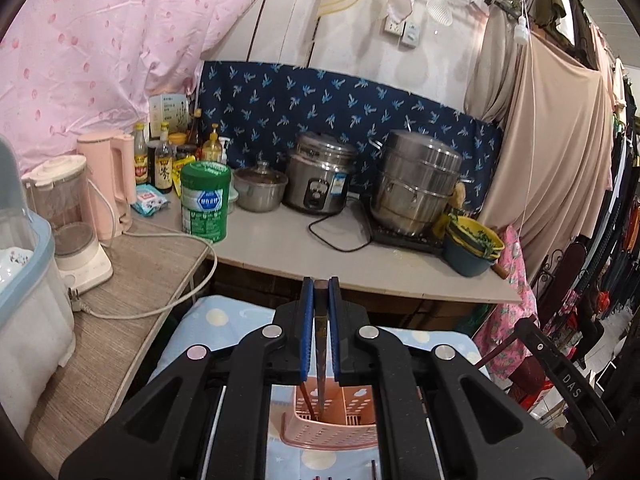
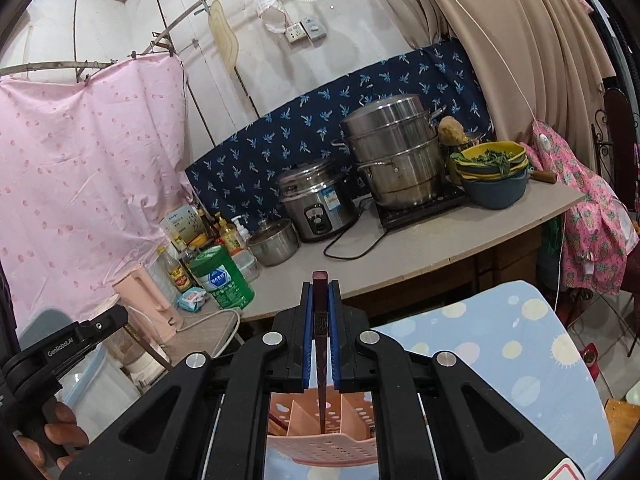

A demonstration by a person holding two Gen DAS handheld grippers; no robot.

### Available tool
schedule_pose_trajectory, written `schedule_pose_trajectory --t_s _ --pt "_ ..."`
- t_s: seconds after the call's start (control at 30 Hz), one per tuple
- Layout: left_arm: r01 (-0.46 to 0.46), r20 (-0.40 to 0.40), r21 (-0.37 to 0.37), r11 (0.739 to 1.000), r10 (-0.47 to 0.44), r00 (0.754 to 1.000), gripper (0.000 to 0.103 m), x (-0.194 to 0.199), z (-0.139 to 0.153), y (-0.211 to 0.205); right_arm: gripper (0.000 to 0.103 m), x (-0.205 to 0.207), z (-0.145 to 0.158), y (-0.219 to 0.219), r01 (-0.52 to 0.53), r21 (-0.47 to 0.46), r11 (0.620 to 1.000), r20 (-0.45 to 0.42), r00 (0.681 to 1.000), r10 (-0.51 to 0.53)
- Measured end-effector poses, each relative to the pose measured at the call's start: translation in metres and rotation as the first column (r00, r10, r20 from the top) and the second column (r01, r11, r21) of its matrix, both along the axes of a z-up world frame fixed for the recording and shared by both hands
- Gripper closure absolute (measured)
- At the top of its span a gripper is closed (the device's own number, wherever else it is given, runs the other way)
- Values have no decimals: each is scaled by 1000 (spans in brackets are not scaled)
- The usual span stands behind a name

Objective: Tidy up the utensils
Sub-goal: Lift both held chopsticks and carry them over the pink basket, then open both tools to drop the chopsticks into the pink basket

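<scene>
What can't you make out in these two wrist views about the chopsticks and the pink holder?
- Pink perforated plastic utensil holder: left wrist view, its sides are hidden by the gripper body.
- Dark brown wooden chopstick in the right gripper: right wrist view, whether its tip touches the holder's bottom is hidden.
- Dark utensils at the bottom edge: left wrist view, cut off.

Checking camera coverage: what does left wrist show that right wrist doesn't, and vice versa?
Left wrist only: a blender and a clear lidded bin on the side counter, plus a clothes rack at the right edge.

Right wrist only: the left gripper's handle with a hand around it, and the curved overhead rail holding the pink sheet.

Both: each gripper, left gripper and right gripper, shut on a dark chopstick above the pink utensil basket; rice cooker, steamer pot, green canister.
</scene>
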State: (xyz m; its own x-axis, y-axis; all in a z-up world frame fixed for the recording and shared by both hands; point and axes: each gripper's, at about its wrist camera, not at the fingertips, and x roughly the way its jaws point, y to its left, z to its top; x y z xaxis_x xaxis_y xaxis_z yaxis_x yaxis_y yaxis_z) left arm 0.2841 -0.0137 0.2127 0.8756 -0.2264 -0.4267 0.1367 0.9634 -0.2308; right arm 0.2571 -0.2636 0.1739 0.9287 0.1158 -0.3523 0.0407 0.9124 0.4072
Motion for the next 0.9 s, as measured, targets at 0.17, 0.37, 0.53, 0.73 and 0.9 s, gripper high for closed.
schedule_pose_trajectory --t_s 0.17,0.37,0.53,0.73,0.9 --pt "-3 -33 7 1000 3 999 96 5 -17 -1 95 7 -15 8 -11 -27 1000 -37 999 10" --pt "-20 -45 19 1000 21 999 91 2 -27 2 91 -1 -12 4 5 -16 1000 -29 1000 -5" --pt "-34 -52 22 999 35 998 72 -7 -31 6 90 -19 -9 0 2 -3 1000 -24 1000 -2" --pt "-27 -67 40 999 30 997 70 -26 -38 7 85 -47 -17 7 -6 -34 999 -37 999 5" --pt "-21 -82 51 998 25 996 70 -47 -48 8 85 -73 -30 15 -22 -57 998 -66 998 18"
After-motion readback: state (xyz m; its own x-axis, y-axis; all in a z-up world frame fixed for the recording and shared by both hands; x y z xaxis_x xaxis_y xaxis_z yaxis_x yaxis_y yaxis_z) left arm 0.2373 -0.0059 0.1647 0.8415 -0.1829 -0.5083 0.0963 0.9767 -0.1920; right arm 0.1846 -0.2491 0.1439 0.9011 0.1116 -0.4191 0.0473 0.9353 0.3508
